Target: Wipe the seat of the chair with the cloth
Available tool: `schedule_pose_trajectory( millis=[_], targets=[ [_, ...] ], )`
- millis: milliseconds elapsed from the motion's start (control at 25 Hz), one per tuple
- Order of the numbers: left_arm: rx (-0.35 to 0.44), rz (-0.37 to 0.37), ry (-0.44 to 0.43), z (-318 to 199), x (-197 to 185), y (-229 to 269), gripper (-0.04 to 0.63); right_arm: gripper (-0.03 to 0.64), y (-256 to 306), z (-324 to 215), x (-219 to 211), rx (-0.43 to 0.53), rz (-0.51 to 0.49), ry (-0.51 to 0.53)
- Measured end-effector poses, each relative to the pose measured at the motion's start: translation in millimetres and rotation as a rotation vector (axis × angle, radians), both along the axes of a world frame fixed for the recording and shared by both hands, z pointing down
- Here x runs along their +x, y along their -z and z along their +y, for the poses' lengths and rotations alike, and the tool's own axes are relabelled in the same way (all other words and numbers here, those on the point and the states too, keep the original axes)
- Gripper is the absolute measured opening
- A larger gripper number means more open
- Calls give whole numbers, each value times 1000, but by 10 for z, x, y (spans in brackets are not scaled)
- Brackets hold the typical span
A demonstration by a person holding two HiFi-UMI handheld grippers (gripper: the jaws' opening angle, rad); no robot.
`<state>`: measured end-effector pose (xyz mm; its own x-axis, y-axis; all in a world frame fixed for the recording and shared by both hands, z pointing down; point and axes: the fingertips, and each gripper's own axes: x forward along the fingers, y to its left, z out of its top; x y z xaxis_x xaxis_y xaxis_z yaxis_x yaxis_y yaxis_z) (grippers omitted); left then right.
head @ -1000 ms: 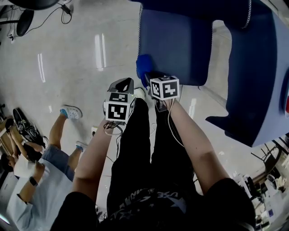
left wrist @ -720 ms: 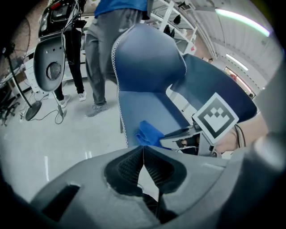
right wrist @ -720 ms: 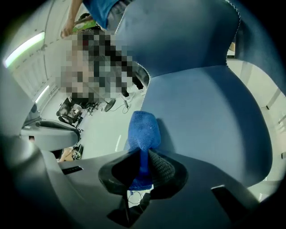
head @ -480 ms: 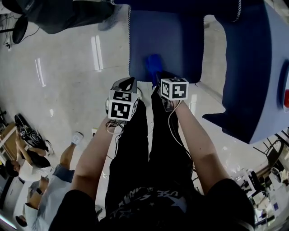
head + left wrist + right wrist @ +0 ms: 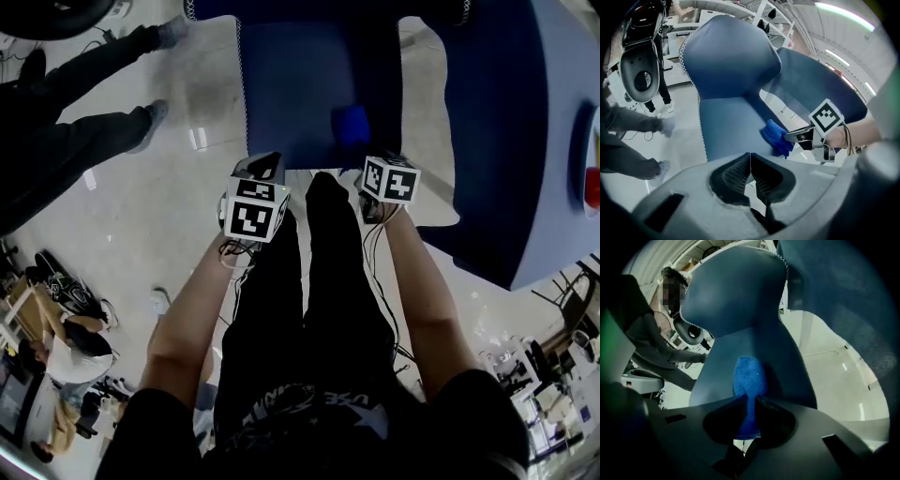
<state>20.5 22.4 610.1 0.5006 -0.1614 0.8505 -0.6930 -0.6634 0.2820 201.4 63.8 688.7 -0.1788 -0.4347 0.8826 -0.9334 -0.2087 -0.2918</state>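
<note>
The blue chair seat (image 5: 291,94) lies just ahead of my knees, its backrest (image 5: 726,56) rising behind it. A bright blue cloth (image 5: 350,125) rests on the seat's front right part. My right gripper (image 5: 364,155) is shut on the cloth (image 5: 749,376), which sticks out forward from between the jaws onto the seat (image 5: 778,357). My left gripper (image 5: 265,169) hovers at the seat's front left edge, shut with nothing in it (image 5: 750,161). The left gripper view also shows the cloth (image 5: 777,137) and the right gripper (image 5: 799,136) off to its right.
A large blue-covered table (image 5: 497,141) stands close on the right. A person's dark-trousered legs (image 5: 84,103) stand on the floor at the left, near a black office chair (image 5: 640,75). More people sit at the lower left (image 5: 56,347).
My right gripper has carried the cloth rightward across the seat's front, from its left edge to right of centre. A person's legs have come into view at the upper left.
</note>
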Motion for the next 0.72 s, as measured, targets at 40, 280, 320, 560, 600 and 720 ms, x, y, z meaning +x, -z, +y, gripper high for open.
schedule_pose_trajectory(
  millis=[40, 280, 320, 560, 600, 720],
  targets=[
    [-1, 1, -10, 21, 39, 12, 21, 55, 8, 42, 99, -4, 14, -20],
    [0, 3, -60, 117, 200, 149, 21, 55, 65, 297, 547, -36, 90, -111],
    [0, 4, -61, 136, 221, 167, 21, 55, 66, 348, 609, -43, 100, -125],
    [8, 16, -50, 151, 267, 279, 21, 55, 103, 507, 888, -77, 155, -179],
    [9, 17, -46, 148, 260, 278, 21, 55, 89, 519, 920, -83, 163, -182],
    [11, 23, -27, 144, 188, 350, 21, 55, 132, 523, 943, -94, 184, -180]
  ],
)
